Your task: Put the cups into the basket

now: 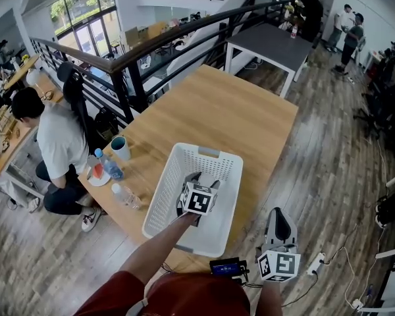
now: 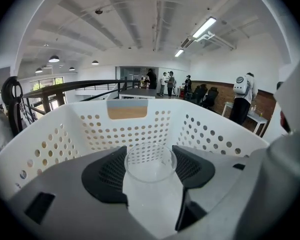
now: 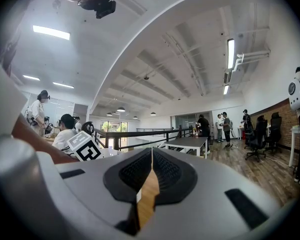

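Checking the left side first, B; what does the left gripper (image 1: 201, 180) carry?

B: a clear plastic cup (image 2: 151, 194); both dark pads press on its sides, jaws standing wide around it; its open rim faces away from the gripper.

A: location of that cup?

B: inside the white perforated plastic basket (image 1: 161, 199), about mid-basket; the walls rise on all sides in the left gripper view; cannot tell whether the cup touches the basket floor.

A: basket position?

B: on the light wooden table (image 1: 237, 110), close to its near edge.

A: right gripper (image 1: 280, 214)?

B: off the table, to the right of its near corner, over the wood floor; well apart from the basket; pads pressed together, nothing between them.

A: other items?

B: a teal cup (image 1: 120, 148) upright near the table's left edge; a clear plastic bottle with a blue label (image 1: 110, 166) just beside it; a second clear bottle (image 1: 127, 197) nearer; a seated person in a white shirt (image 1: 59, 143) left of the table.
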{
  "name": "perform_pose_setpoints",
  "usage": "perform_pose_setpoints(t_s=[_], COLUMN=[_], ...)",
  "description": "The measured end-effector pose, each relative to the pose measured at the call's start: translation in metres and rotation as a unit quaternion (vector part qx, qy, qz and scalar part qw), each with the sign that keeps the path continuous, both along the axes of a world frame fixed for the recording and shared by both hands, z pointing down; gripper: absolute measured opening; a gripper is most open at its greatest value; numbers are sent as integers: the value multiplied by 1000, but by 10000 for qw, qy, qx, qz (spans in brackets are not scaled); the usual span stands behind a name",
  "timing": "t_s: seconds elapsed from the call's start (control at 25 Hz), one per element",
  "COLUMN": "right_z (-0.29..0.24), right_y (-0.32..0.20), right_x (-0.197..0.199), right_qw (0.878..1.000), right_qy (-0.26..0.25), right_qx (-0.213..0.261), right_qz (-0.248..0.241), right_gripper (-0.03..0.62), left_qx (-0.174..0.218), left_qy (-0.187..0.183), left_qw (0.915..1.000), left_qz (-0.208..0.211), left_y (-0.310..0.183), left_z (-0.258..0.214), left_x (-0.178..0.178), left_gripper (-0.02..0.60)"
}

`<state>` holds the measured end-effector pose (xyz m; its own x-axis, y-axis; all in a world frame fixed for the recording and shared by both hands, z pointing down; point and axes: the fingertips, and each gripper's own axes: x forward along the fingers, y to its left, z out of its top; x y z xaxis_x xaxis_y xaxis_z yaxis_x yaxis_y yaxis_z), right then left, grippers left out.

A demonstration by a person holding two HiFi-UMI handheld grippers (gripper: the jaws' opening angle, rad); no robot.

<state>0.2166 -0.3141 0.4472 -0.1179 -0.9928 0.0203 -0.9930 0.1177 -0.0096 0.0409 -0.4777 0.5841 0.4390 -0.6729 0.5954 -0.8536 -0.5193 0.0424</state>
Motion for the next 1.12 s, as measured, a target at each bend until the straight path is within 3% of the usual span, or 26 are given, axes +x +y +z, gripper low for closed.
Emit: perform_pose_setpoints(t_s=[0.48,1.12], right_z=[0,-5], right_y=[4,7], right_x=[1,3], right_qw=[10000,9999], right_qy=[21,46], right_qx=[19,69], right_qz=[46,103], right_gripper=[12,12], left_qx=[-354,-328], left_qy=[-219,-502], left_qw=[9991,9982], left_qz=[-48,1], left_y=[2,4], left_z=[30,43], left_x=[-6,-7], left_gripper=[290,290])
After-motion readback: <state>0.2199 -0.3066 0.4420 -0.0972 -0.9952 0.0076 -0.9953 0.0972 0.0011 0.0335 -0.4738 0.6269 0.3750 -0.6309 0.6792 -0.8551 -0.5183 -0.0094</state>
